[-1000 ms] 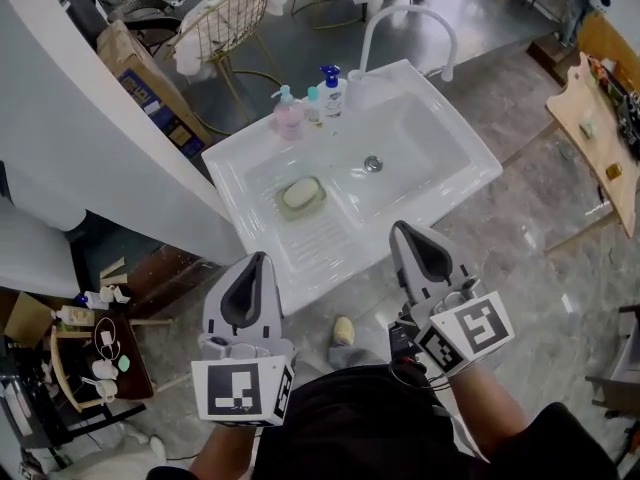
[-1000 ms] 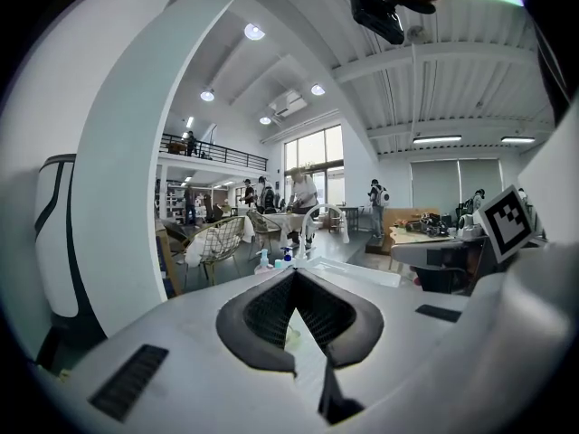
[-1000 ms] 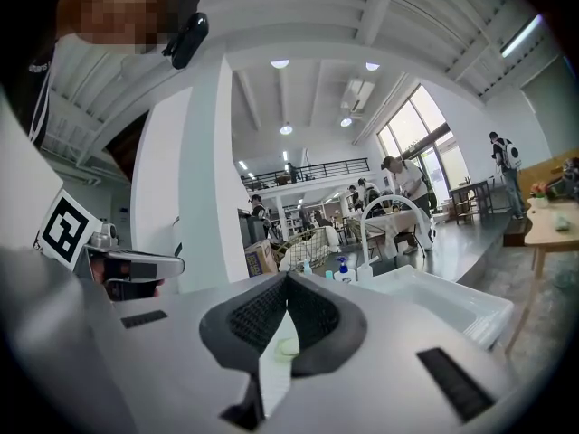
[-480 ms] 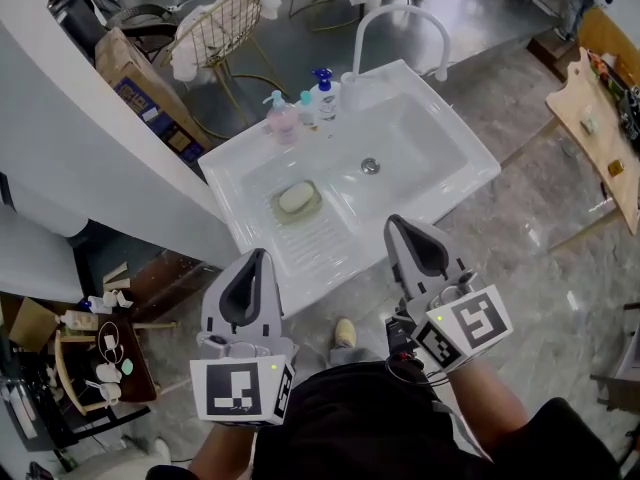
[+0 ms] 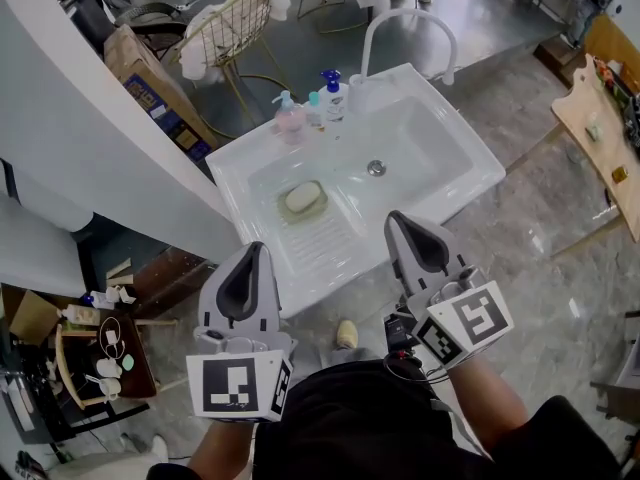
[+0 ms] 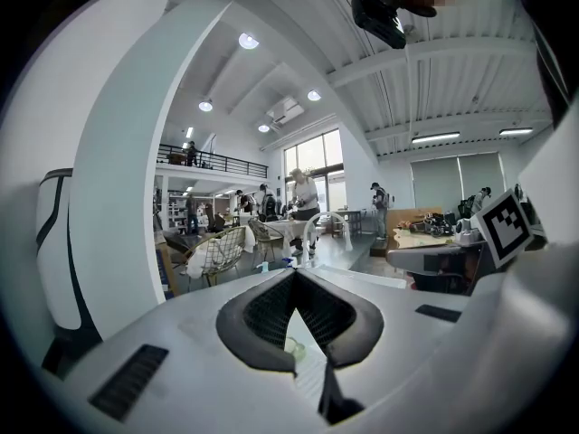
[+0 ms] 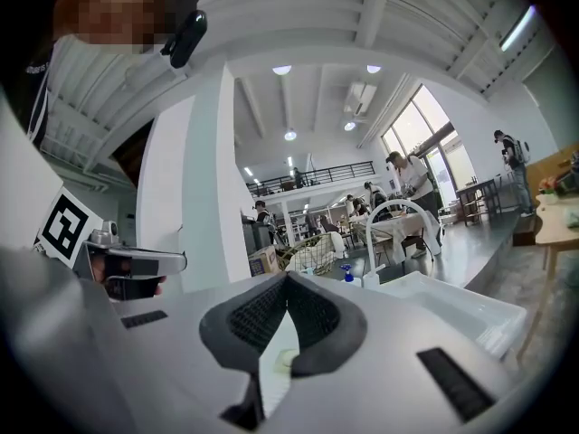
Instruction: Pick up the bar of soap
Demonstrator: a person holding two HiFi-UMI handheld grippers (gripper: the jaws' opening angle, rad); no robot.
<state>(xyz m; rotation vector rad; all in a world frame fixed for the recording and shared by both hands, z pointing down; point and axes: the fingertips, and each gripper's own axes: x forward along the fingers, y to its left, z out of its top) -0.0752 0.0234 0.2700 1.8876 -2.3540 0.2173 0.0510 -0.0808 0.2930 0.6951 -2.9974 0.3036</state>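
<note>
1. Two grippers hover short of the sink [image 5: 455, 193]: left gripper [image 5: 256, 251] and right gripper [image 5: 396, 220], each with its fingers [image 6: 253, 315] pressed together on nothing.
2. The bar of soap [image 5: 301, 197] lies in its dish [image 5: 320, 209], beside the ribbed drainer [image 5: 322, 243], left of the basin.
3. Spread one gripper's fingers wide before descending, I'd say.
4. Straddle the bar's narrow sides and squeeze gently, since soap likely slips.

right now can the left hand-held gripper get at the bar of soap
Probably yes: the bar of soap lies uncovered in the sink, ahead of the left hand-held gripper, nothing between them. Its shut jaws must open first.
</note>
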